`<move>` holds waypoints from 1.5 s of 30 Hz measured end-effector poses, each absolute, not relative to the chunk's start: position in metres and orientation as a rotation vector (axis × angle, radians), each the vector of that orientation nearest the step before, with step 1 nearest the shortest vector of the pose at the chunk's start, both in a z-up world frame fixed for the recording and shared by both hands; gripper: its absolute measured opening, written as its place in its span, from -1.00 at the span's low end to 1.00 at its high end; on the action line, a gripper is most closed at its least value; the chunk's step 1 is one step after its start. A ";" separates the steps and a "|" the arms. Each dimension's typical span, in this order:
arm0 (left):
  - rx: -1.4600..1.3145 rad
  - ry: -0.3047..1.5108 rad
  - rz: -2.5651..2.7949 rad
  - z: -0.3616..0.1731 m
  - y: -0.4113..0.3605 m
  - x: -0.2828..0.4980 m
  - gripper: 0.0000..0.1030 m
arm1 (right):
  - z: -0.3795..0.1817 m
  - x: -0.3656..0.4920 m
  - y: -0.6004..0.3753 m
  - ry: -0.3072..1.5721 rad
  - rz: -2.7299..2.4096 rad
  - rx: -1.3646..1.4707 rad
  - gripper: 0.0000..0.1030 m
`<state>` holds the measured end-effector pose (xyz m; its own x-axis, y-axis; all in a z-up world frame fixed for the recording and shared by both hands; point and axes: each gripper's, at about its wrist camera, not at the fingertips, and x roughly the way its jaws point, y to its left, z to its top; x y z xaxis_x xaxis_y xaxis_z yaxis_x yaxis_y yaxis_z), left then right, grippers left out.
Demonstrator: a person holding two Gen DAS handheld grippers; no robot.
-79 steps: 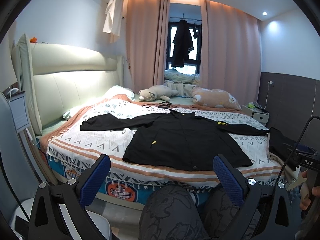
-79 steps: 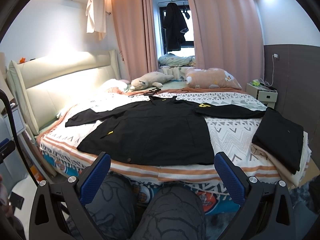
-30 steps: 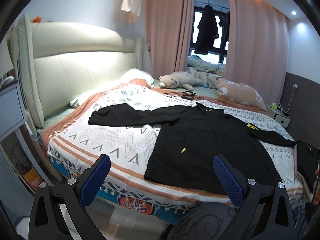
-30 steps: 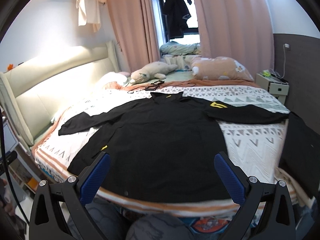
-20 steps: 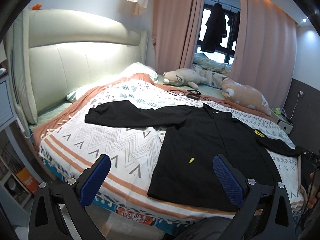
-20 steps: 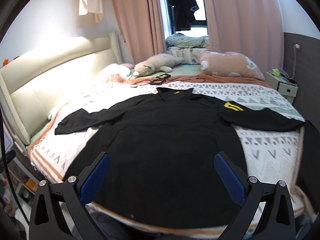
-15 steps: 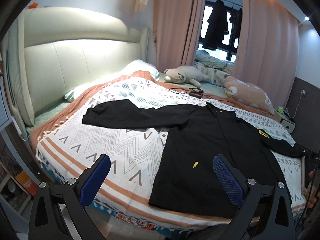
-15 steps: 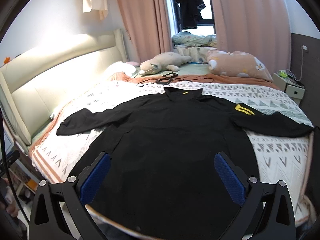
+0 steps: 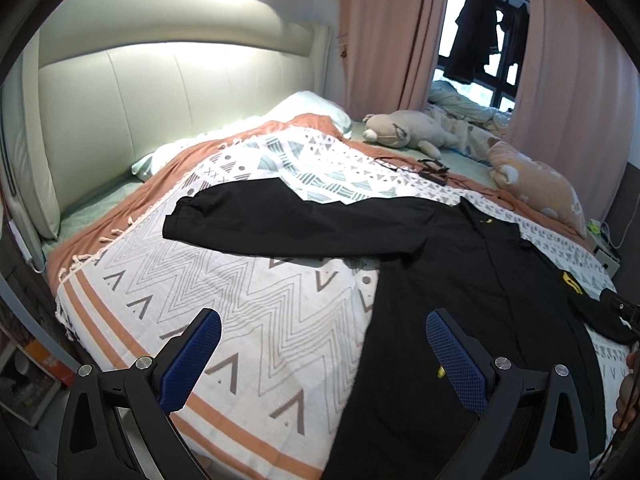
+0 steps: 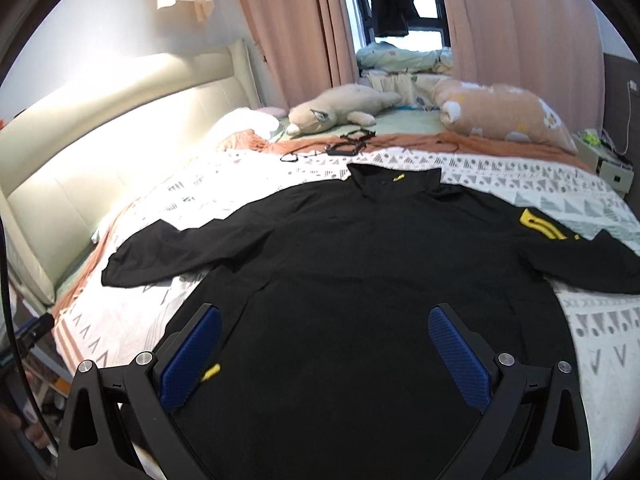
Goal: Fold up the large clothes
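Note:
A large black long-sleeved shirt (image 9: 460, 280) (image 10: 360, 280) lies flat, front up, on the patterned bedspread (image 9: 240, 300), collar toward the far side and both sleeves spread out. Its left sleeve (image 9: 260, 220) stretches toward the headboard. A yellow patch (image 10: 540, 222) marks the right sleeve. My left gripper (image 9: 322, 354) hovers open over the bedspread beside the shirt's left hem, holding nothing. My right gripper (image 10: 324, 350) hovers open just above the shirt's lower body, with nothing between its blue pads (image 10: 458, 354).
A cream headboard (image 9: 160, 92) runs along the left. Plush toys (image 10: 340, 110), a peach pillow (image 10: 504, 114) and black cables (image 10: 348, 142) lie at the far side of the bed. A nightstand (image 10: 612, 172) stands at the right. Pink curtains (image 10: 288, 28) frame a window.
Both grippers have moved forward and down from the foot of the bed to over the bedspread and shirt. The shirt has not moved. Both grippers stayed open.

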<state>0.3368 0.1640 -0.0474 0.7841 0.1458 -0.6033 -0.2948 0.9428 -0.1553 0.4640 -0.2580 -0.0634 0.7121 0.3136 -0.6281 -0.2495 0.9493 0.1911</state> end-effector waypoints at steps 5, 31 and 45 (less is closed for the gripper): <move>-0.253 0.646 0.280 -0.058 0.187 0.363 0.99 | -0.078 0.497 -0.231 0.732 0.337 0.087 1.00; -0.617 0.908 0.477 -0.155 0.362 0.498 0.17 | -0.160 0.655 -0.165 0.931 0.409 0.213 0.08; -0.663 0.954 0.632 -0.193 0.413 0.545 -0.86 | -0.186 0.682 -0.141 1.001 0.498 0.347 -0.55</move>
